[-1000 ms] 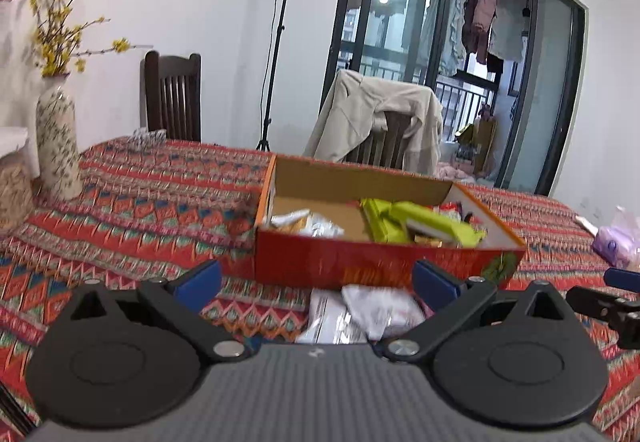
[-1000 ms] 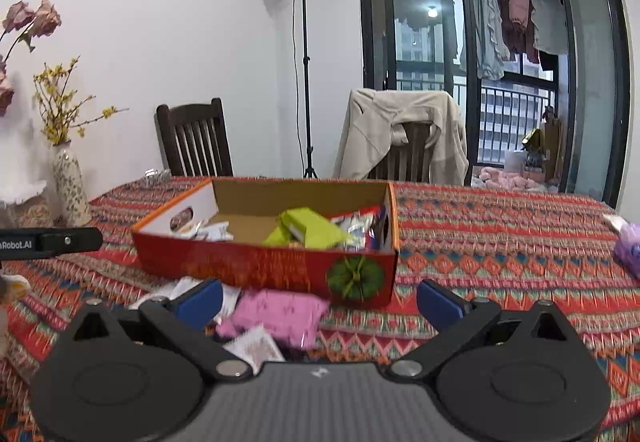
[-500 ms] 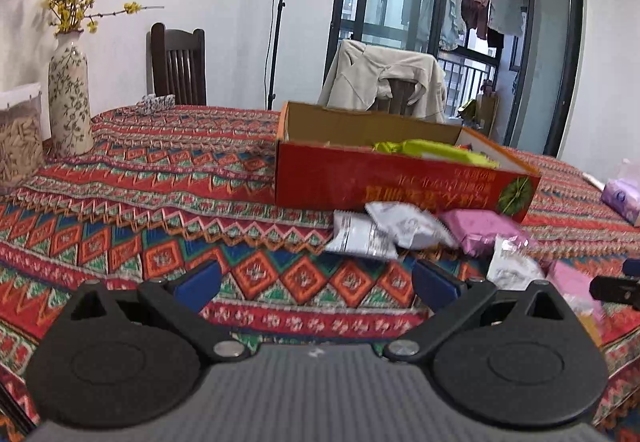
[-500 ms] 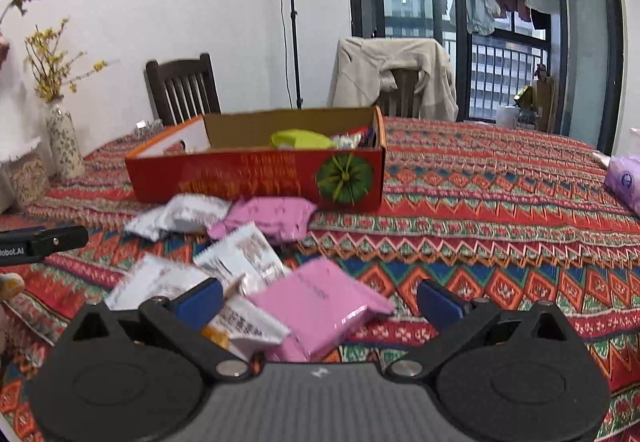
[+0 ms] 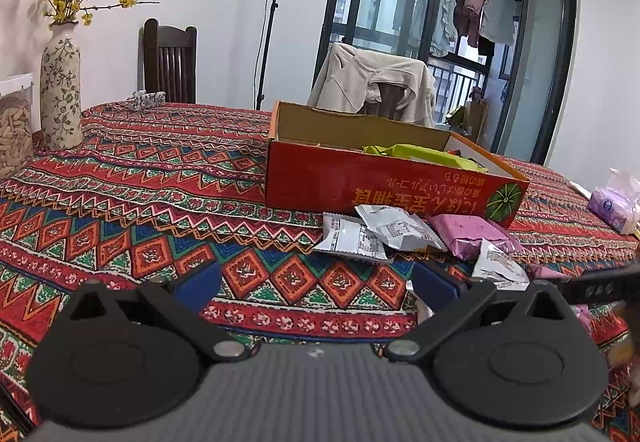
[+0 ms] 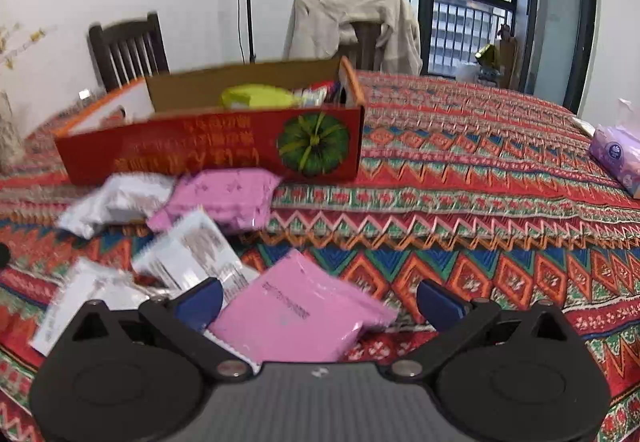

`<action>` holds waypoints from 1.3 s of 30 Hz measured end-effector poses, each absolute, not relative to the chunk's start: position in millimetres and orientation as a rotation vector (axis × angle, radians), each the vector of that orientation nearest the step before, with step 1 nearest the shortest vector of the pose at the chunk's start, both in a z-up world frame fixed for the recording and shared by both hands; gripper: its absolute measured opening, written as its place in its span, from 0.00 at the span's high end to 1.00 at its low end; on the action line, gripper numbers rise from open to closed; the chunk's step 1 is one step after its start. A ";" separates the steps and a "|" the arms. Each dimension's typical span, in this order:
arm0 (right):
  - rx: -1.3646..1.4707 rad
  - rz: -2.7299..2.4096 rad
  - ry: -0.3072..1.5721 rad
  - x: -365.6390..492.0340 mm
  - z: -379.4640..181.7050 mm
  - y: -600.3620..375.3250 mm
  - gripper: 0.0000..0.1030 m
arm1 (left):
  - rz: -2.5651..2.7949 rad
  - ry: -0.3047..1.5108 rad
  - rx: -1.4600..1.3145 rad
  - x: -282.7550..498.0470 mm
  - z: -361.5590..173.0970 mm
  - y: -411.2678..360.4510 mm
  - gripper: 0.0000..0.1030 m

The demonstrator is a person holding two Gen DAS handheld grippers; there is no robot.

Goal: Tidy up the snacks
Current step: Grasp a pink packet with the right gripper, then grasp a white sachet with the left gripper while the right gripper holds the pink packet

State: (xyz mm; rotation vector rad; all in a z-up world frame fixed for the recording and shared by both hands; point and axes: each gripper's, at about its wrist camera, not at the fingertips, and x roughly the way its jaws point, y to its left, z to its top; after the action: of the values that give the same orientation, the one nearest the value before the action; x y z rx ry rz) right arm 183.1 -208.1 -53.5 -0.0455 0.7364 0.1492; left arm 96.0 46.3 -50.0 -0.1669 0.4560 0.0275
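Note:
A red cardboard box (image 5: pixel 384 183) (image 6: pixel 208 145) stands on the patterned tablecloth with green packets (image 5: pixel 424 153) inside. In front of it lie loose snacks: silver packets (image 5: pixel 352 238) (image 6: pixel 192 250) and pink packets (image 5: pixel 468 238) (image 6: pixel 300 314). My left gripper (image 5: pixel 316 282) is open over bare cloth, left of the pile. My right gripper (image 6: pixel 318 298) is open low over the near pink packet, which lies between its blue fingertips (image 6: pixel 200 298). The right gripper's black finger (image 5: pixel 600 284) shows at the right edge of the left wrist view.
A flowered vase (image 5: pixel 60 93) and a jar (image 5: pixel 14 129) stand at the far left. A purple tissue pack (image 5: pixel 612 203) (image 6: pixel 616 157) lies at the right. Two chairs (image 5: pixel 170 61), one draped with a beige jacket (image 6: pixel 352 25), stand behind the table.
Both grippers have come down from above the box to table level. The right one has closed in on the near pink packet, which now lies between its fingers.

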 end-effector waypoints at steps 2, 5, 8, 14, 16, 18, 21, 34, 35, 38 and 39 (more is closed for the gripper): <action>-0.051 0.162 0.742 180.8 -57.1 -207.9 0.00 | 0.028 0.457 -0.175 95.6 -50.4 47.5 0.00; -0.067 0.182 0.746 175.4 -59.4 -214.9 0.00 | 0.025 0.465 -0.176 96.4 -50.7 47.7 0.00; -0.067 0.200 0.741 170.9 -59.2 -227.9 0.00 | 0.025 0.464 -0.179 96.2 -50.6 48.0 0.00; -0.071 0.249 0.714 161.8 -58.4 -235.8 0.12 | 0.037 0.470 -0.177 97.1 -50.4 47.1 0.00; -0.071 0.262 0.697 160.0 -58.2 -234.8 0.26 | 0.040 0.471 -0.175 97.0 -50.6 46.9 0.00; -0.066 0.266 0.670 156.2 -57.4 -234.0 0.41 | 0.044 0.472 -0.173 97.1 -50.6 46.4 0.00; -0.034 0.274 0.646 151.4 -56.4 -238.4 0.41 | 0.051 0.480 -0.166 98.3 -50.6 44.8 0.00; 0.030 0.277 0.570 143.0 -51.3 -249.8 0.41 | 0.044 0.598 0.012 112.3 -53.8 -5.8 0.00; 0.036 0.277 0.567 142.4 -51.6 -251.0 0.41 | 0.039 0.605 0.028 114.1 -55.3 -12.0 0.00; 0.053 0.281 0.556 141.0 -51.6 -253.8 0.41 | 0.006 0.629 0.040 120.0 -56.6 -25.8 0.00; 0.057 0.283 0.554 140.7 -51.5 -254.5 0.41 | -0.001 0.636 0.043 121.6 -57.2 -30.0 0.00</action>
State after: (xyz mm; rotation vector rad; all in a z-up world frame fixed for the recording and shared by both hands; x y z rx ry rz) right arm 140.7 -254.5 -51.5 0.0571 0.5538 0.2829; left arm 121.6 -30.0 -57.2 0.0427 0.6355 -0.0006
